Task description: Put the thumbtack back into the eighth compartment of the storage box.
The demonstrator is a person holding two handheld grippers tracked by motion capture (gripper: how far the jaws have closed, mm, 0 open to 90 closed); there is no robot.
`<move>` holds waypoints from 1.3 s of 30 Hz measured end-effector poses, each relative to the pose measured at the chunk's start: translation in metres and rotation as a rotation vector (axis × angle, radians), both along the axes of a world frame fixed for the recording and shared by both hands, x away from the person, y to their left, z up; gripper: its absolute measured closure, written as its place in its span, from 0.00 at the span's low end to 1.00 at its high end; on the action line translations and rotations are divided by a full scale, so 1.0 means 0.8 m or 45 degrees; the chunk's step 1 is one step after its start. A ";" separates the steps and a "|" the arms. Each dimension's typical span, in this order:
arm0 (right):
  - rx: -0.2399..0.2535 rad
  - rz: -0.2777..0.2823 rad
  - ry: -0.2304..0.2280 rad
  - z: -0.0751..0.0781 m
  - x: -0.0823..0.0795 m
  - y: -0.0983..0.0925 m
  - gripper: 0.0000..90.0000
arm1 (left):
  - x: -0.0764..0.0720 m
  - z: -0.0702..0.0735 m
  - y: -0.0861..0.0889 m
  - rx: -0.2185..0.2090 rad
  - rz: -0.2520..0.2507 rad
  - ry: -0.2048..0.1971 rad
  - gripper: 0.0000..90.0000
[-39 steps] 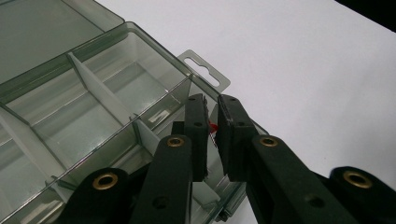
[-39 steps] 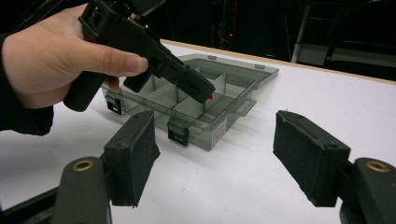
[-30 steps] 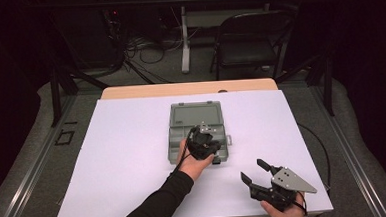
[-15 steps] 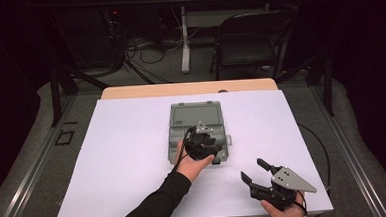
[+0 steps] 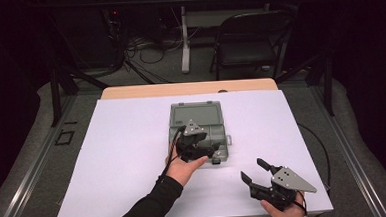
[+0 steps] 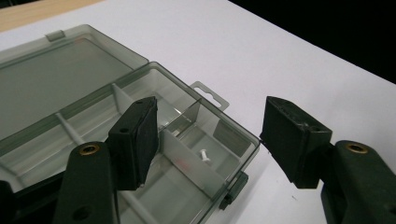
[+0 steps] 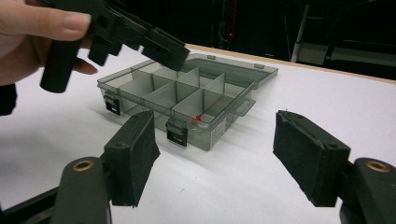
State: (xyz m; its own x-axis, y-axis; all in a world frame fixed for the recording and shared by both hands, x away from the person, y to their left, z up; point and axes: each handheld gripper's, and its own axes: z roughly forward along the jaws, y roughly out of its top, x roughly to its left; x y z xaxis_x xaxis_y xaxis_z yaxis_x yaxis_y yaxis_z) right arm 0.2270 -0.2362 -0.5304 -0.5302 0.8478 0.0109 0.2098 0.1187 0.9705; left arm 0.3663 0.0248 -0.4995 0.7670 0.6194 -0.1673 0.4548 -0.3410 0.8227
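Note:
A grey see-through compartment box [image 5: 196, 119] lies open in the middle of the white table, its lid flat behind it. My left gripper [image 5: 203, 147] hovers over the box's front half. In the left gripper view its jaws [image 6: 212, 126] stand wide apart; they have just been opening and nothing is between them. Below them a small white pin [image 6: 203, 154] lies in a corner compartment of the box [image 6: 140, 93]. My right gripper [image 5: 252, 169] rests open near the table's front right, aimed at the box [image 7: 187, 93]. Its jaws [image 7: 219, 149] are empty.
The white sheet [image 5: 108, 158] covers the table, with a strip of wood [image 5: 190, 87] at the far edge. A dark chair [image 5: 247, 40] and cables stand on the floor behind. A red speck [image 7: 198, 118] shows in the box's near corner compartment.
The left gripper has shifted slightly left and up over the box. The right gripper has stayed where it was.

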 end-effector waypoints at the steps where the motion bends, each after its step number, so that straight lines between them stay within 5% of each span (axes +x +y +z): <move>1: 0.000 0.000 0.000 0.000 0.000 0.000 0.33 | -0.001 0.001 0.003 0.000 0.003 -0.015 0.40; 14: -0.003 -0.007 -0.004 0.001 0.000 -0.001 0.33 | -0.027 0.023 0.069 -0.028 0.059 -0.080 0.38; 29: -0.003 -0.010 0.004 0.000 -0.001 0.001 0.33 | -0.063 0.011 0.172 -0.110 0.218 -0.094 0.38; 39: -0.008 -0.012 0.001 0.000 -0.001 0.001 0.33 | -0.088 0.005 0.219 -0.076 0.296 -0.139 0.38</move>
State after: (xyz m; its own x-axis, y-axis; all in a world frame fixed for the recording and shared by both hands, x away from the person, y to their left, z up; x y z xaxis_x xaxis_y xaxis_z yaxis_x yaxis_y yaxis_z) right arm 0.2265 -0.2355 -0.5307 -0.5221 0.8529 0.0061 0.2119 0.1228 0.9695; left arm 0.2956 0.2000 -0.4953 0.6210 0.7725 -0.1329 0.4223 -0.1869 0.8870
